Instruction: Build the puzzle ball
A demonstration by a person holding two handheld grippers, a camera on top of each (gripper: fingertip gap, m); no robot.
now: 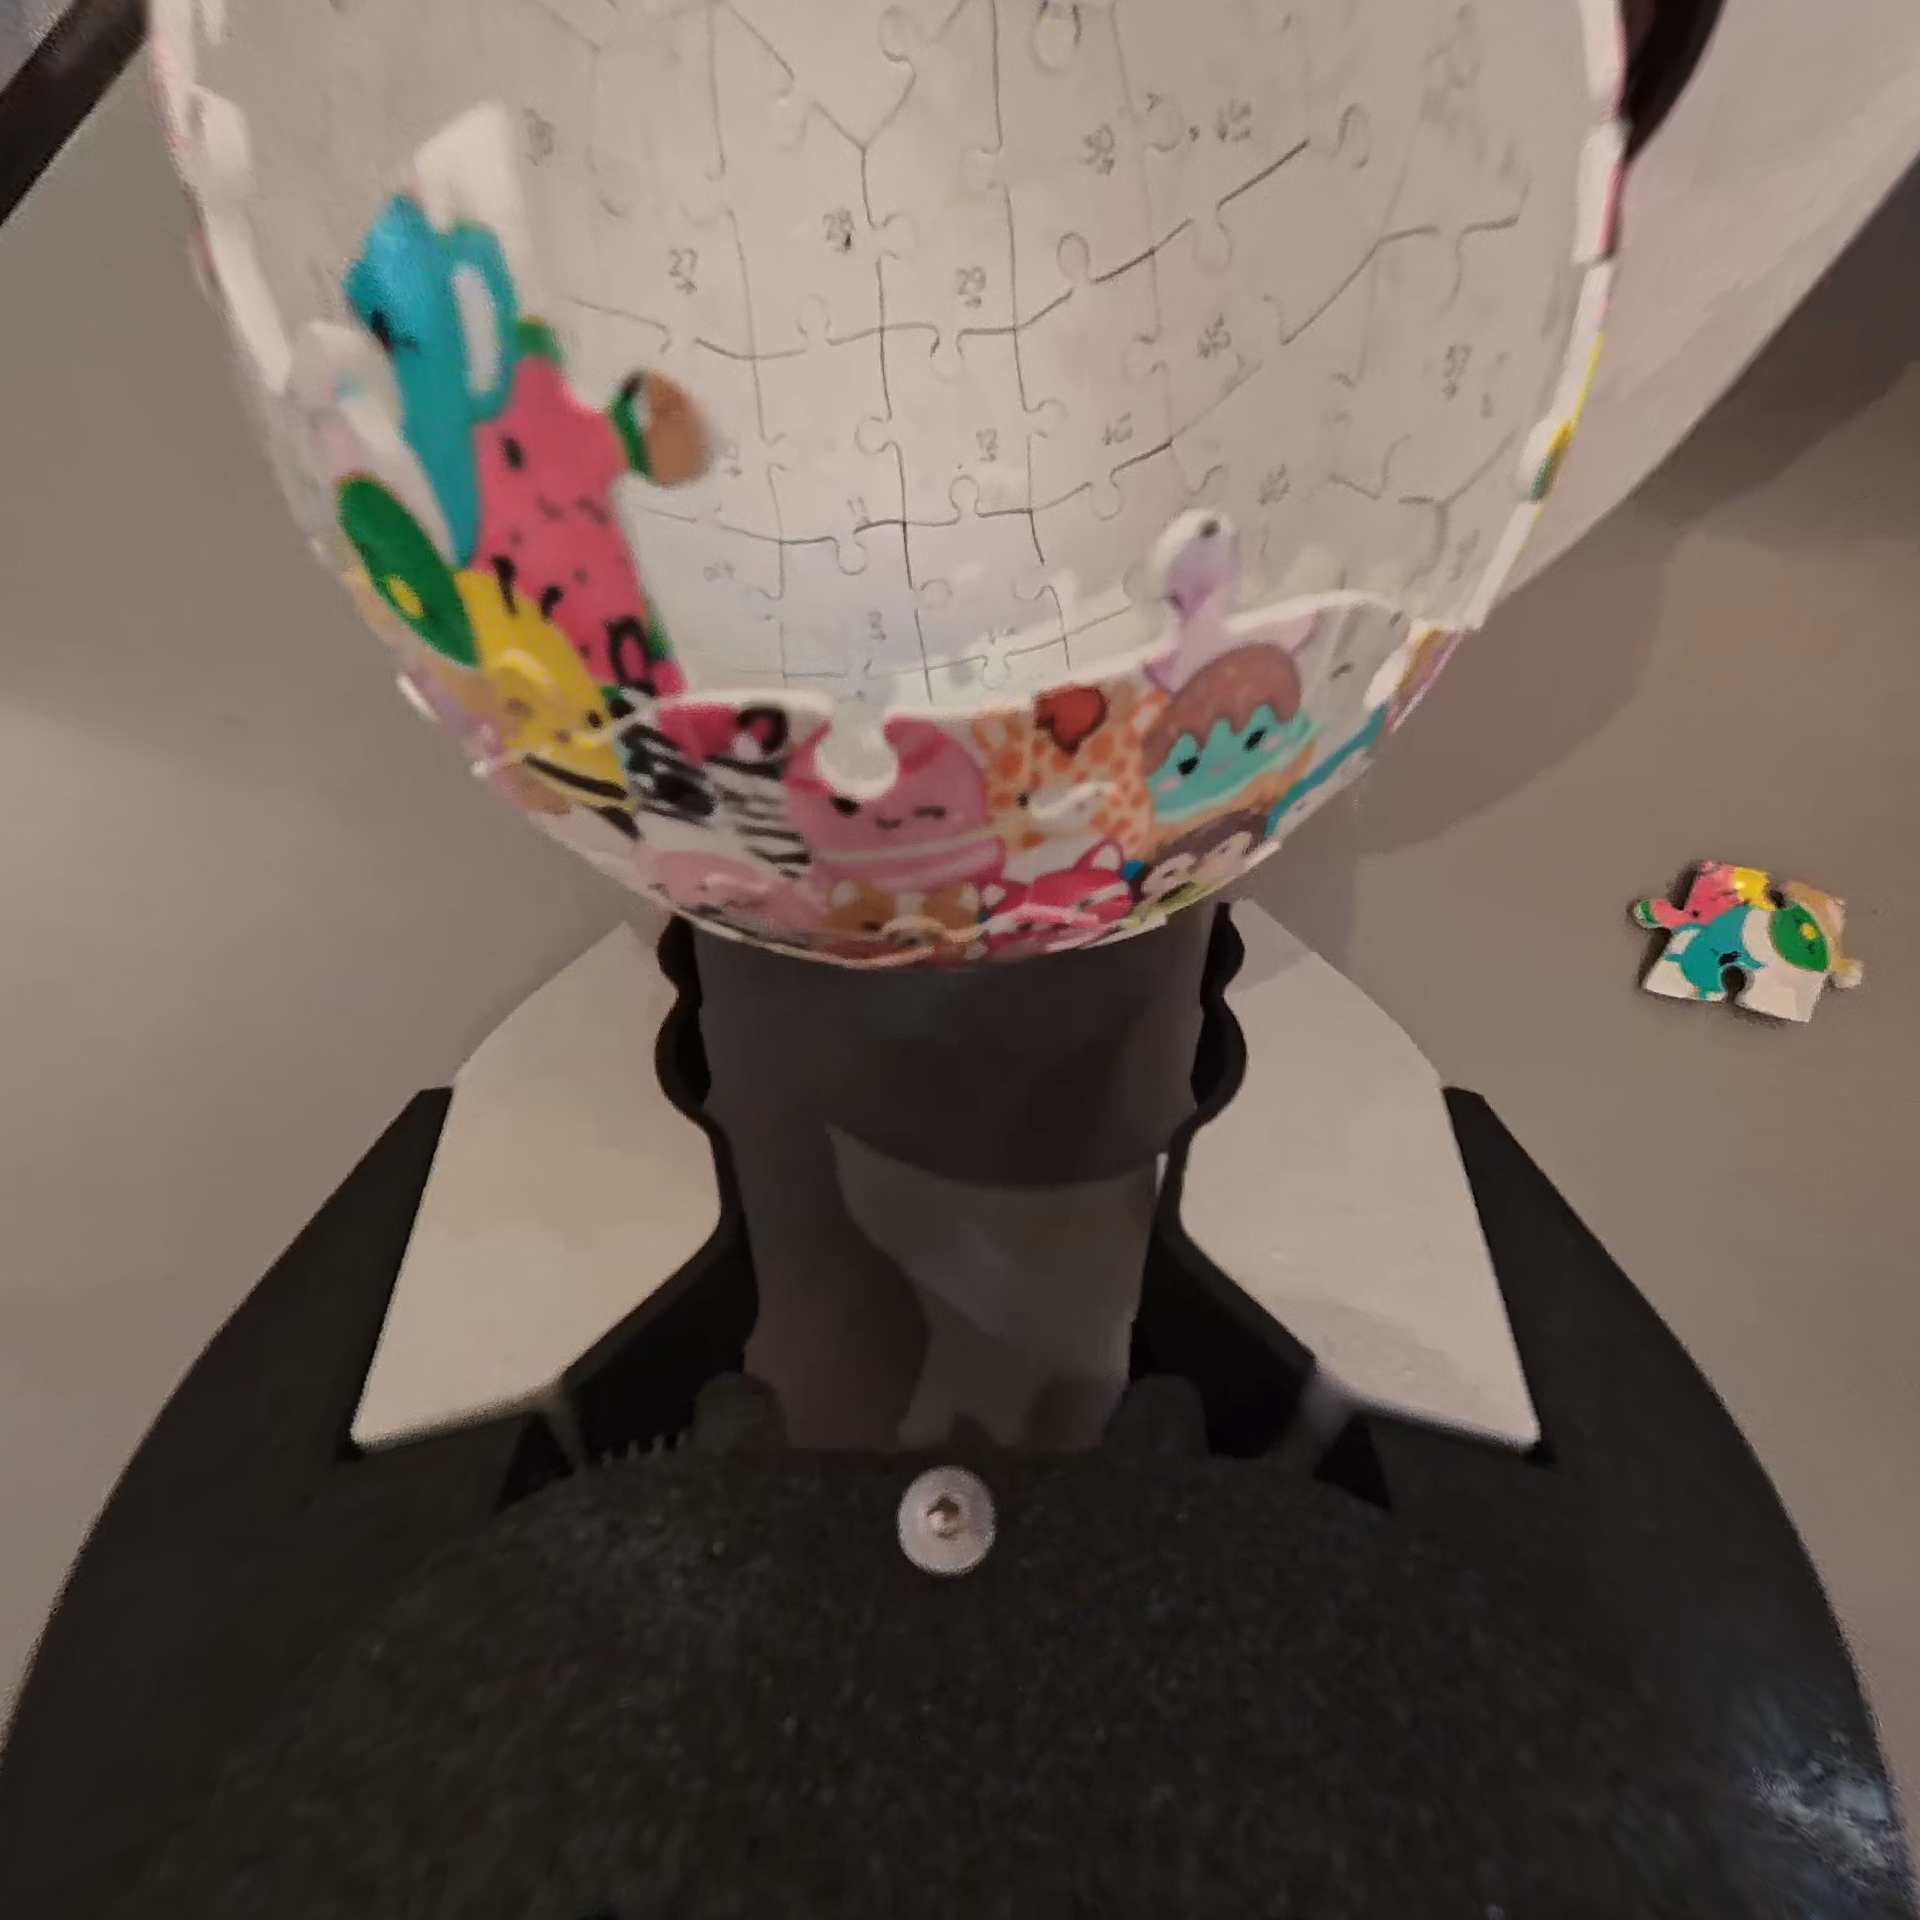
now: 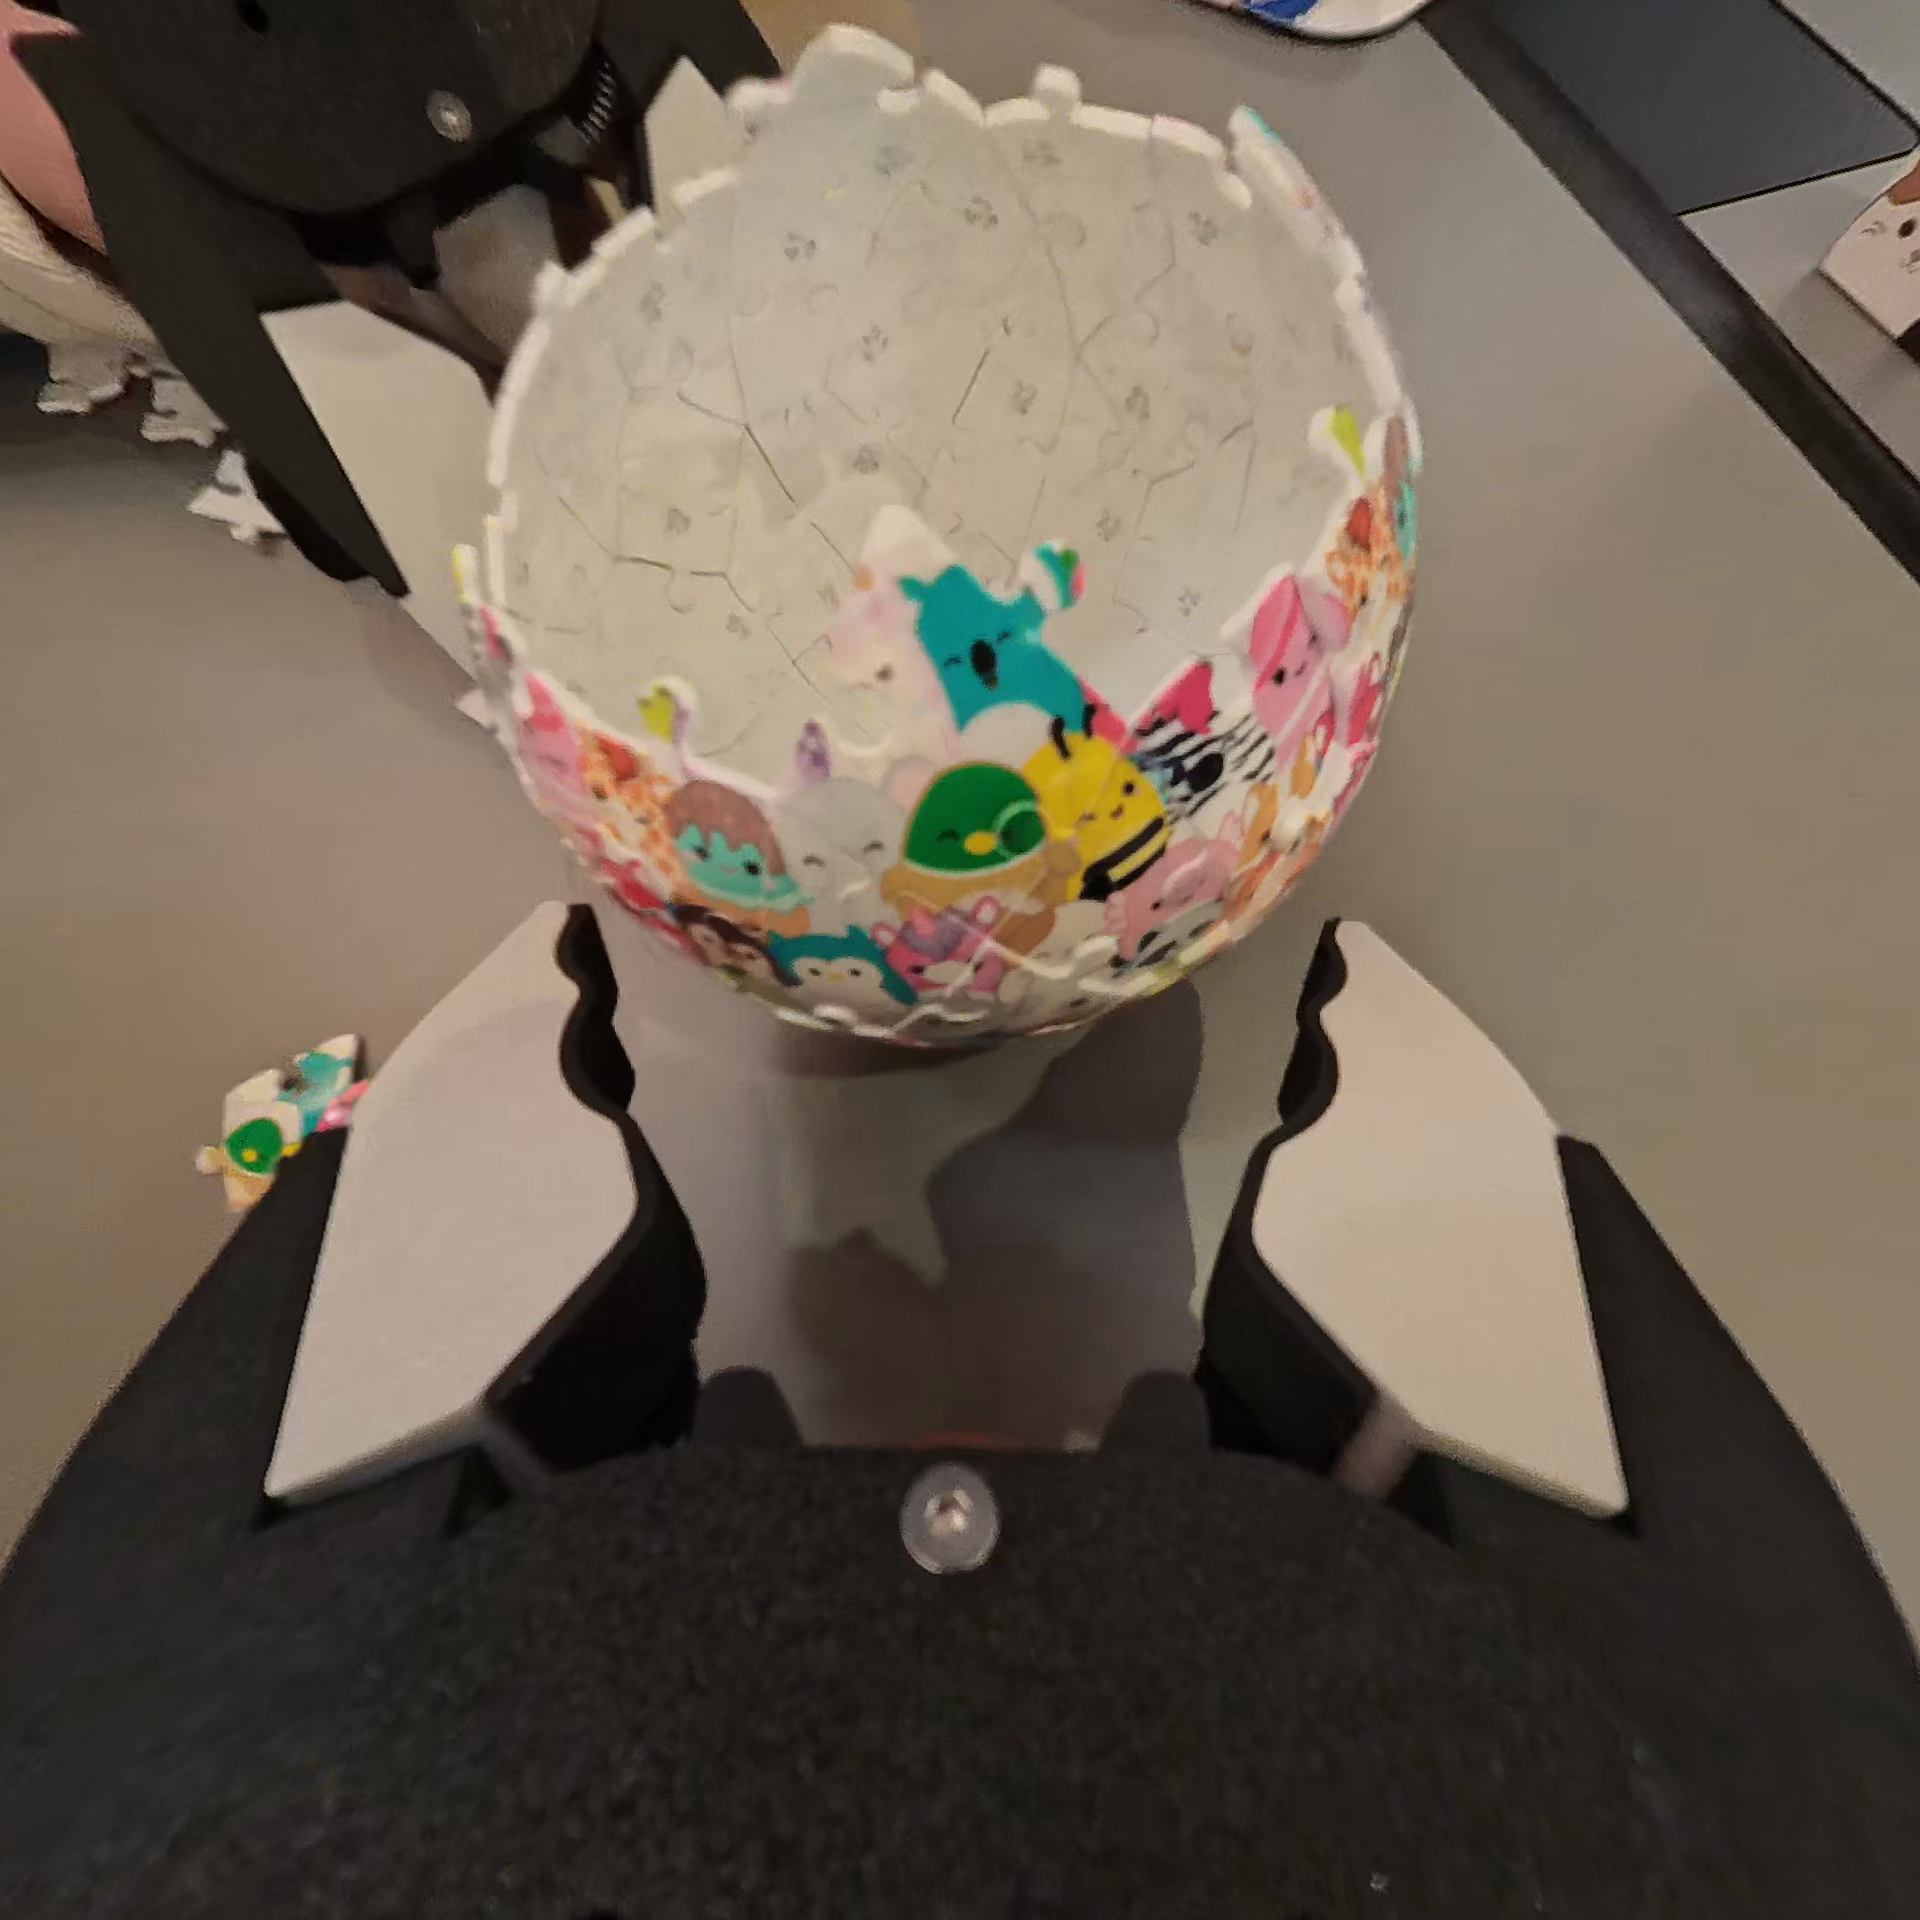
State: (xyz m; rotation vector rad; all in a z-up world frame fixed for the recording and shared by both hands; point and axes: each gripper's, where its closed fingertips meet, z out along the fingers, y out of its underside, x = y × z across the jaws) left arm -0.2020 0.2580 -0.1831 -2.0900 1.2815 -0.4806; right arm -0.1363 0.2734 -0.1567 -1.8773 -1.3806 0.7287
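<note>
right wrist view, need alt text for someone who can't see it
A half-built puzzle ball, an open shell with cartoon animals outside, sits on a grey table just ahead of the open right gripper. A loose piece lies left; the left gripper is behind.

The left gripper points forward and slightly down, its jaws set a moderate way apart with nothing pinched between them. Its two fingers show pale flat faces with black wavy inner edges, level with each other. The right gripper also tilts downward, its jaws spread wider, with a clear gap from tip to base. In the right wrist view the left gripper's black body sits far off at the upper left, angled in towards the right gripper's side.
</note>
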